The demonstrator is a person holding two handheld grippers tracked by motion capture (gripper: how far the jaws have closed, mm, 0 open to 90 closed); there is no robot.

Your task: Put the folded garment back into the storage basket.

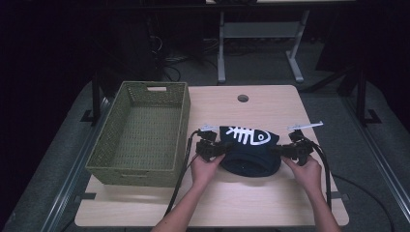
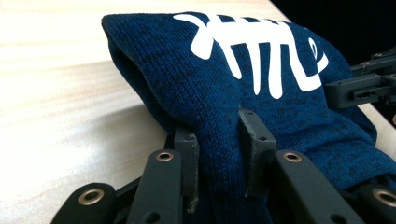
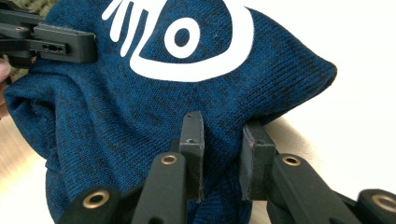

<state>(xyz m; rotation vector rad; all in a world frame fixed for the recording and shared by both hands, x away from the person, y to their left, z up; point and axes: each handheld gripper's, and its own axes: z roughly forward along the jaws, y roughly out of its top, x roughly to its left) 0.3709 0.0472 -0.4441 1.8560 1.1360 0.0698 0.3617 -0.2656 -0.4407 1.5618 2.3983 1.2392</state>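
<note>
A dark blue knitted hat [image 1: 249, 150] with a white fish-skeleton print lies on the light wooden table [image 1: 241, 203], between my two grippers. My left gripper [image 1: 218, 146] is shut on the hat's left edge; in the left gripper view the blue knit [image 2: 219, 93] is pinched between the two black pads [image 2: 254, 135]. At the opposite edge my right gripper [image 1: 281, 150] is shut on the hat, and the right gripper view has the fabric [image 3: 140, 107] bunched between its pads [image 3: 192, 135]. The left gripper's jaw [image 3: 56, 42] shows at the upper left of the right gripper view.
A green woven basket [image 1: 140, 133] stands empty on the table's left side, right beside the left gripper. A round cable hole [image 1: 243, 98] sits at the table's far middle. Cables [image 1: 181, 174] trail from both grippers toward the front edge.
</note>
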